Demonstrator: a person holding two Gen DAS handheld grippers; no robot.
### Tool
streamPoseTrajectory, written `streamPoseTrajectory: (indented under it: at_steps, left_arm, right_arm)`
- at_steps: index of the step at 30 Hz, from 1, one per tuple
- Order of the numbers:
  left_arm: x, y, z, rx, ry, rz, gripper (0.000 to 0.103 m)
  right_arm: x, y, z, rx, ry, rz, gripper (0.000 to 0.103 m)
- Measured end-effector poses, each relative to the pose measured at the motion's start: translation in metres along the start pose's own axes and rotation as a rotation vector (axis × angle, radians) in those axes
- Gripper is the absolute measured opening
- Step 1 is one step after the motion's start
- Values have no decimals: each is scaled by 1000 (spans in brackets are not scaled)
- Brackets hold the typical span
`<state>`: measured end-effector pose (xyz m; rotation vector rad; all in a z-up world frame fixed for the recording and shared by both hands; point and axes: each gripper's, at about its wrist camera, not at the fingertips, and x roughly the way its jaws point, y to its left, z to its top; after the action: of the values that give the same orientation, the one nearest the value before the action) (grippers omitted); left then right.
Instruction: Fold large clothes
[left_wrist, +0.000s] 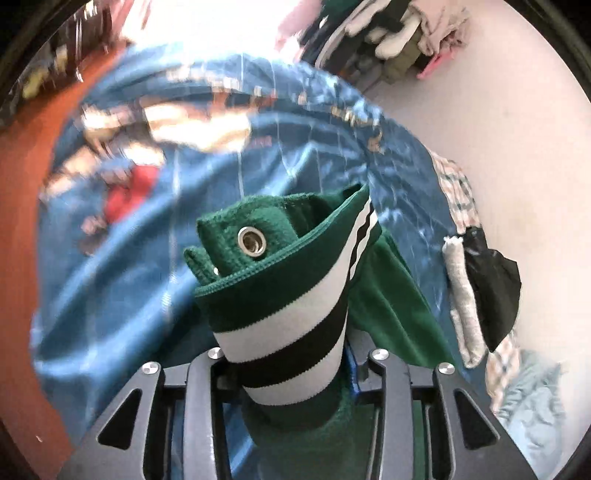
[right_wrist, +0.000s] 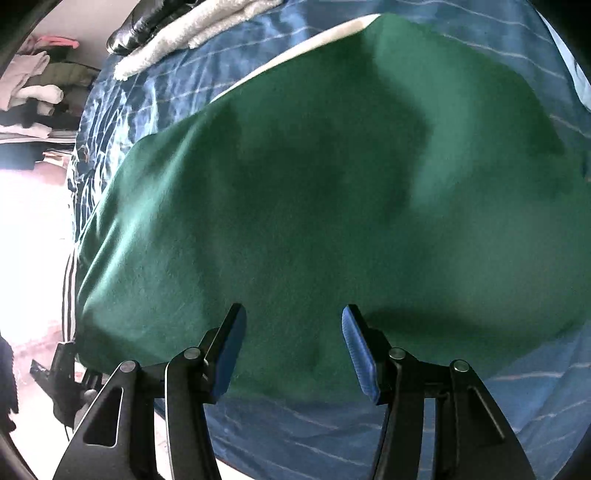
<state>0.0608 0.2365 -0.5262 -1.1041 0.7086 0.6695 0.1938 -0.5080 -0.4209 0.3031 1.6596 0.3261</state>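
In the left wrist view, the left gripper (left_wrist: 288, 373) sits at 6 o'clock, and its fingers are pinching a bunched-up part of the green garment (left_wrist: 391, 306). The pinched part is a stretchy band (left_wrist: 291, 332) with green, white and black stripes, and it pokes up out of the fingers toward the middle of the picture. A round metal eyelet (left_wrist: 252, 240) sits in the green cloth just above the band. Behind the garment lies a blue bed cover (left_wrist: 122, 258) with thin white lines and a blurry picture on it, filling the picture from 9 o'clock to 1 o'clock. At 3 o'clock, on the edge of the bed, lie a checked cloth (left_wrist: 458, 184), a white knitted piece (left_wrist: 465, 317) and a black piece (left_wrist: 495, 288). At 12 to 1 o'clock, far back, there is a pile of clothes (left_wrist: 399, 33) by a pale wall. In the right wrist view, the right gripper (right_wrist: 293, 343) sits at 6 o'clock with its blue-padded fingers (right_wrist: 231, 354) spread apart. Nothing is between them, and they hang just over the near edge of the green garment (right_wrist: 332, 192). The garment is spread out wide over the blue bed cover (right_wrist: 369, 424) and fills the middle of the picture. At 11 o'clock, a white fluffy cloth (right_wrist: 177, 40) and a black shiny thing (right_wrist: 136, 31) lie on the bed. At 9 to 10 o'clock, more clothes (right_wrist: 33, 85) are piled off the bed.
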Motion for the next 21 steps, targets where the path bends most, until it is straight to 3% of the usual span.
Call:
streamPoseTrajectory:
  at_steps: [1, 2, 4, 6, 7, 8, 9, 10, 17, 19, 21]
  left_arm:
    - [10, 5, -2, -16, 20, 31, 52]
    - [14, 8, -9, -26, 34, 50, 59]
    - [30, 17, -12, -58, 53, 52, 68]
    - [35, 17, -15, -65, 41, 47, 70]
    - [37, 11, -14, -49, 34, 65, 71]
    - [37, 6, -14, -34, 25, 89, 70]
    - [35, 0, -14, -22, 8, 107, 61]
    - [33, -6, -12, -5, -7, 117, 36]
    - [-22, -66, 28, 169, -151, 116, 32]
    - [-49, -87, 48, 246, -214, 104, 32]
    - [-67, -107, 62, 344, -254, 109, 32]
  right_arm:
    - [4, -3, 5, -4, 2, 3, 56]
    - [10, -6, 10, -9, 13, -3, 56]
    - [24, -10, 21, -16, 33, -3, 56]
    - [32, -13, 28, -16, 41, 5, 58]
    - [33, -12, 31, -19, 37, 17, 64]
    - [32, -9, 33, -30, 32, 20, 68]
    - [33, -6, 34, -38, 34, 14, 68]
    - [32, -5, 33, -49, 38, 6, 68]
    - [-3, -2, 14, -61, 34, 56, 68]
    - [-19, -4, 8, -69, 4, 2, 70]
    - [-33, -8, 2, -79, -36, -92, 79]
